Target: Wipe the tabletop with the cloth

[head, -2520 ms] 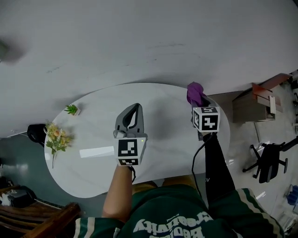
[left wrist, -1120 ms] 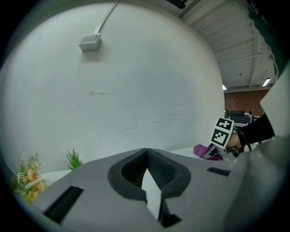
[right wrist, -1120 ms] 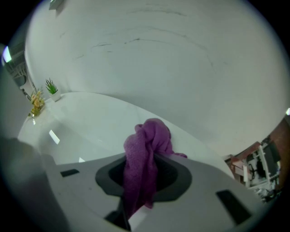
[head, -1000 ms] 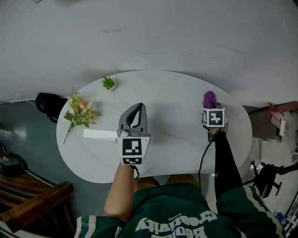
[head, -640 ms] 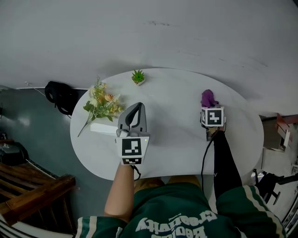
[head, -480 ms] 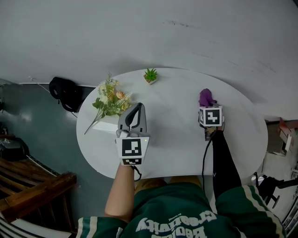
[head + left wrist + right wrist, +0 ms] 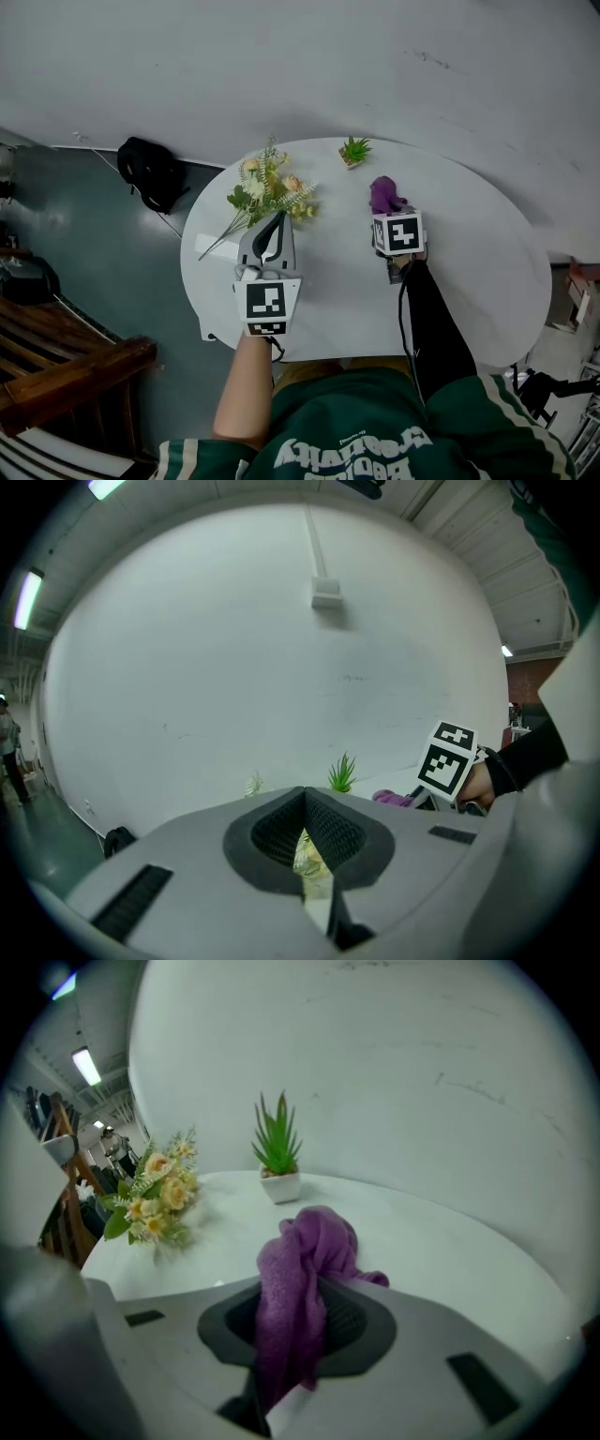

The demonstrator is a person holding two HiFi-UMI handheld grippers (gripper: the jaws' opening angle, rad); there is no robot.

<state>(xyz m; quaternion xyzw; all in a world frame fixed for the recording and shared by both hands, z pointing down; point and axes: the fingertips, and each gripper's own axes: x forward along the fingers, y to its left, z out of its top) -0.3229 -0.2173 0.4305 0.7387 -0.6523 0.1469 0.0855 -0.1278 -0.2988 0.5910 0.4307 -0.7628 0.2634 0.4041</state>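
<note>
The left gripper [image 7: 276, 220] is held over the near left part of the white tabletop [image 7: 478, 272], its jaws pressed together with nothing between them. The purple cloth [image 7: 302, 1241] is clamped, bunched, in the right gripper [image 7: 389, 214] over the tabletop's middle, perhaps touching it. Beyond the left gripper a flower bunch [image 7: 270, 190] is laid, and a small potted plant [image 7: 354, 150] is set by the far edge.

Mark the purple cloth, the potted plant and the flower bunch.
Crumpled purple cloth [image 7: 305, 1246]: right gripper view, its bunched top.
Small green plant in white pot [image 7: 280, 1186]: right gripper view, the pot.
Bunch of pale yellow flowers [image 7: 267, 187]: head view, the blooms.
</note>
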